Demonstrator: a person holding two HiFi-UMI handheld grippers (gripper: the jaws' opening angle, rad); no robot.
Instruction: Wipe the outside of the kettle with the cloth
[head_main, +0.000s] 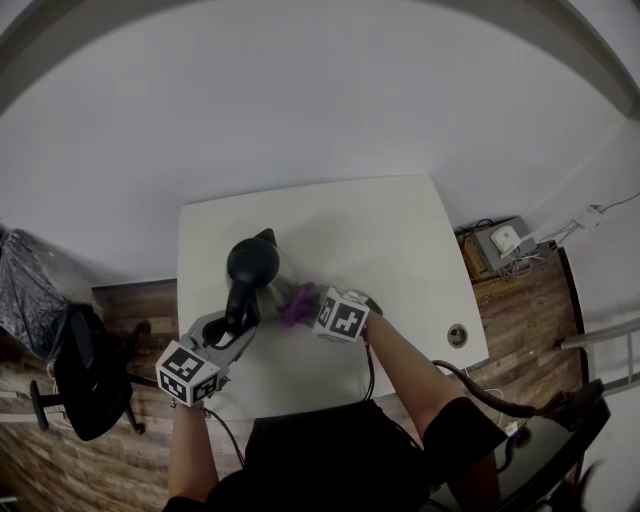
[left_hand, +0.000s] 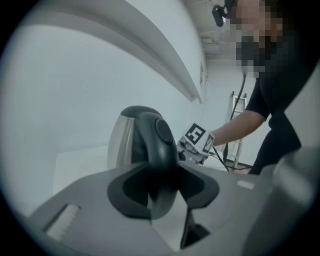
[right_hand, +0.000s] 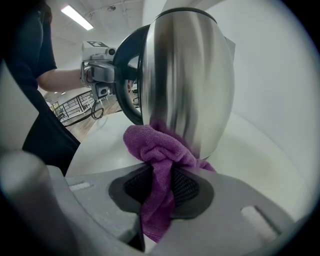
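No words or numbers are legible, only patterned square markers (head_main: 341, 318).

White table (head_main: 390, 235); black chair (head_main: 88, 378); perhaps router (head_main: 506, 239) on floor.

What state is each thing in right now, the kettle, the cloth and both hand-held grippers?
kettle: upright on the table, lid down.
cloth: bunched, pressed against the kettle's lower side.
left hand-held gripper: shut on the handle of the kettle.
right hand-held gripper: shut on the cloth.
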